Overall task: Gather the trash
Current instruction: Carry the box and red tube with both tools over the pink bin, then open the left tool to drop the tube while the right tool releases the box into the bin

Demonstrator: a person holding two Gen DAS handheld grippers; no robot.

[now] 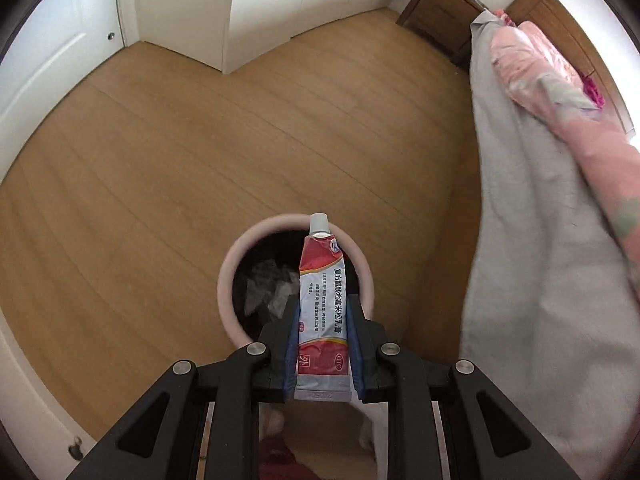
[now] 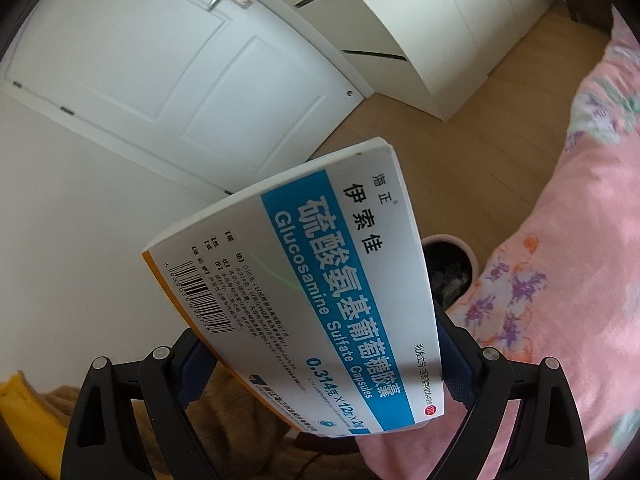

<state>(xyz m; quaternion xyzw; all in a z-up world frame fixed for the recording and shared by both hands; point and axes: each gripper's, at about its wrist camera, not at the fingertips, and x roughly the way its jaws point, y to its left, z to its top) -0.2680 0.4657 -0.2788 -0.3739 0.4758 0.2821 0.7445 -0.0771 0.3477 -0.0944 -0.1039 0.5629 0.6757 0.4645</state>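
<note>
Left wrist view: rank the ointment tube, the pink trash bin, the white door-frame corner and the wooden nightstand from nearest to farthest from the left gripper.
1. Ointment tube: clamped in the left gripper, cap pointing away.
2. Pink trash bin: on the floor just beyond, under the tube.
3. White door-frame corner: across the wooden floor, upper middle.
4. Wooden nightstand: far upper right, by the bed.

The white-and-blue medicine box reads "Glucosamine Sulfate Capsules", "0.314", "12" and the Chinese "伊索佳" and "海正", beside a barcode and a red "OTC" oval. The ointment tube bears Chinese lettering, "外" and "OTC".
</note>
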